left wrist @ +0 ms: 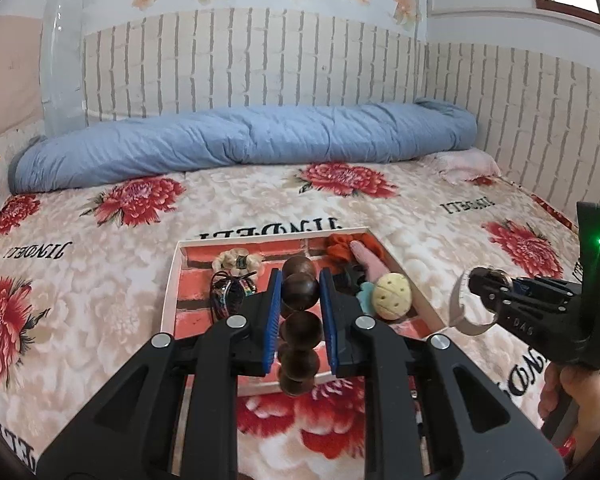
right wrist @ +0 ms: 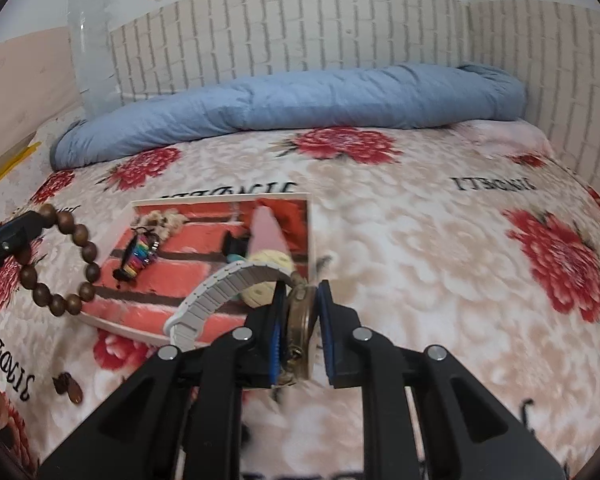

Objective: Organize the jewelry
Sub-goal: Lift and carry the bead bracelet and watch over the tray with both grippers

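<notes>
My left gripper [left wrist: 299,290] is shut on a brown wooden bead bracelet [left wrist: 299,322] and holds it above the near part of the white-rimmed tray [left wrist: 169,280]. The bracelet also shows in the right wrist view [right wrist: 66,256], hanging left of the tray [right wrist: 310,236]. My right gripper [right wrist: 299,312] is shut on a watch with a bronze case [right wrist: 298,320] and a white band [right wrist: 220,292], held above the tray's near right corner. In the left wrist view the right gripper [left wrist: 474,280] and watch band [left wrist: 460,304] are to the right of the tray.
The tray lies on a floral bedspread [left wrist: 420,208] and holds a rainbow bracelet [right wrist: 140,258], a cream scrunchie [left wrist: 236,262], an orange scrunchie [left wrist: 340,250], a pink item [left wrist: 370,264] and a cream ball [left wrist: 392,296]. A rolled blue quilt [left wrist: 240,136] lies at the back. Small brown pieces [right wrist: 70,388] lie near left.
</notes>
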Demonstrator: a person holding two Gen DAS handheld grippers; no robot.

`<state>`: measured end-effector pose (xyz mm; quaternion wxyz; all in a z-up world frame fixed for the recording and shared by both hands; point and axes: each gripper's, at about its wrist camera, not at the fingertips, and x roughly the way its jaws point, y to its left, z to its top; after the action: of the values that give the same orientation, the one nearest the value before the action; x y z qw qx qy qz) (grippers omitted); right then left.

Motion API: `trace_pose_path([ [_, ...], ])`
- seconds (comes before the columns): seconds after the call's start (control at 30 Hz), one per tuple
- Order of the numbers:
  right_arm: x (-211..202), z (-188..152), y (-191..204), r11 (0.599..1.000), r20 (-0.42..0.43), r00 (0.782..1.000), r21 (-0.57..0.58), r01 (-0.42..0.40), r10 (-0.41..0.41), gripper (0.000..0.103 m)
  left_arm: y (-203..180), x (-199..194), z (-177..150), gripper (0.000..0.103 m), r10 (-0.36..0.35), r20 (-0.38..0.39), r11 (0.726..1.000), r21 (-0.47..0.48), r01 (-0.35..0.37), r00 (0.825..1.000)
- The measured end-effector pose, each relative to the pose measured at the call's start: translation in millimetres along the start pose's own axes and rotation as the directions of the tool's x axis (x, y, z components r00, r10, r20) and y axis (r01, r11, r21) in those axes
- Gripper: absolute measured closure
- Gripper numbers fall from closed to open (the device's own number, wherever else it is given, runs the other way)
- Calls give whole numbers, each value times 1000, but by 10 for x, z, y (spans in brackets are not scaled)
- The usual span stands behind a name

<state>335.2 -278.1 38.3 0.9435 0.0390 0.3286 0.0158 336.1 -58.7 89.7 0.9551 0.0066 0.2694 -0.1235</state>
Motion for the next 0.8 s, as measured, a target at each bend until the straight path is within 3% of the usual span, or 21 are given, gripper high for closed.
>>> trace_pose_path([
  [0.23,451,72,294,1000,-55,998,-17,-17,16,86,349,424,-75,85,9,-37,999,-45,-11,999],
  [0.5,824,-83,386,1000,-104,995,-26,6,-8,86,647,790,-179,85,30,-90,997,-73,-37,995],
  [0.8,911,-129,370,999,-106,994,-37,22,-26,86,840,1004,-349,85,75,-145,992,-92,-89,987],
])
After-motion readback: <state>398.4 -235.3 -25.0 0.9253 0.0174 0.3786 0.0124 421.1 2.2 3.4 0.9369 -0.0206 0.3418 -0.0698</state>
